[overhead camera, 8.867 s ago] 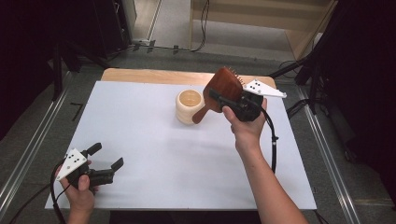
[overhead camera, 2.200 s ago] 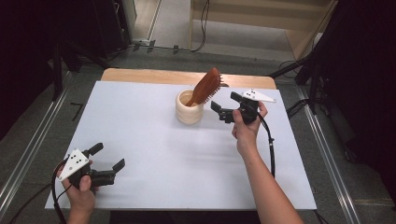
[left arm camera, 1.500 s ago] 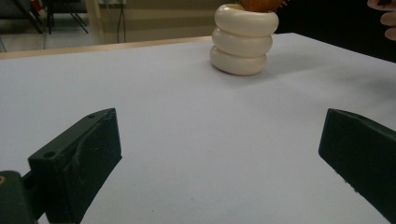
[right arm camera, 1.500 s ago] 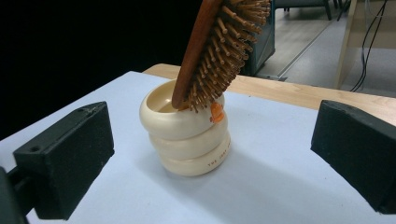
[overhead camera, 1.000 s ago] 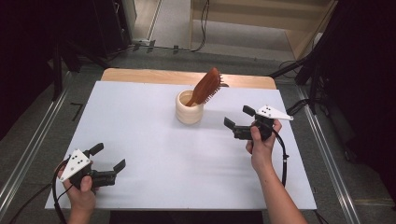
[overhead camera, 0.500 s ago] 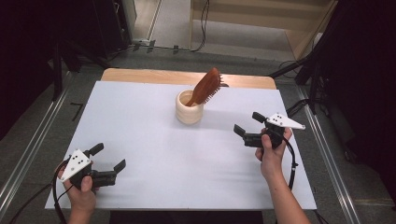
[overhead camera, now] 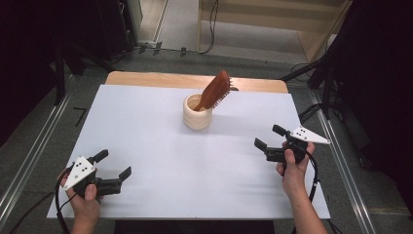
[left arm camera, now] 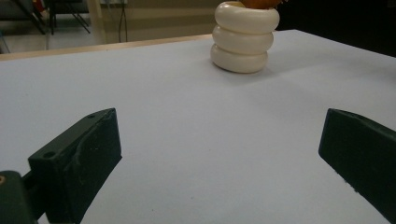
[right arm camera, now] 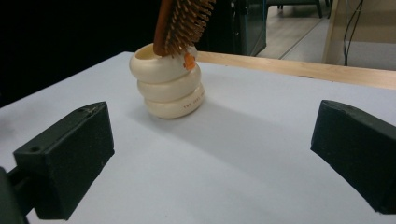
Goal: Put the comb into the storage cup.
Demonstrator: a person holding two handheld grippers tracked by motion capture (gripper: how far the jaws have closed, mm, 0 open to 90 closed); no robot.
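Item 1: reddish-brown wooden hairbrush (overhead camera: 216, 90). It stands tilted in the holder, handle down, head leaning up and toward the far right, at the far middle of the desk. My right tongs view shows its bristles (right arm camera: 187, 21) and a small orange tag at the holder's rim, which the high view is too coarse to show. My left tongs view catches just an orange-brown sliver of it (left arm camera: 259, 3) at the top edge.

Item 2: cream ceramic holder shaped as three stacked rings (overhead camera: 197, 113). It stands upright on the white sheet. The ringed profile reads clearly in both tongs views (left arm camera: 243, 38) (right arm camera: 169, 87); from above I see mainly its round mouth. Small lettering on the lowest ring shows in my right tongs view, too small to read.

Item 3: white-covered desk (overhead camera: 160, 146), with a strip of bare wood (overhead camera: 160, 80) along its far edge.

Item 4: my left tongs (overhead camera: 113, 168), at the near left corner, held low over the sheet. Jaws spread wide, gripping nothing, well apart from the holder.

Item 5: my right tongs (overhead camera: 269, 138), at the right side of the desk, pointing left toward the holder. Jaws spread wide, empty, clear of both brush and holder.
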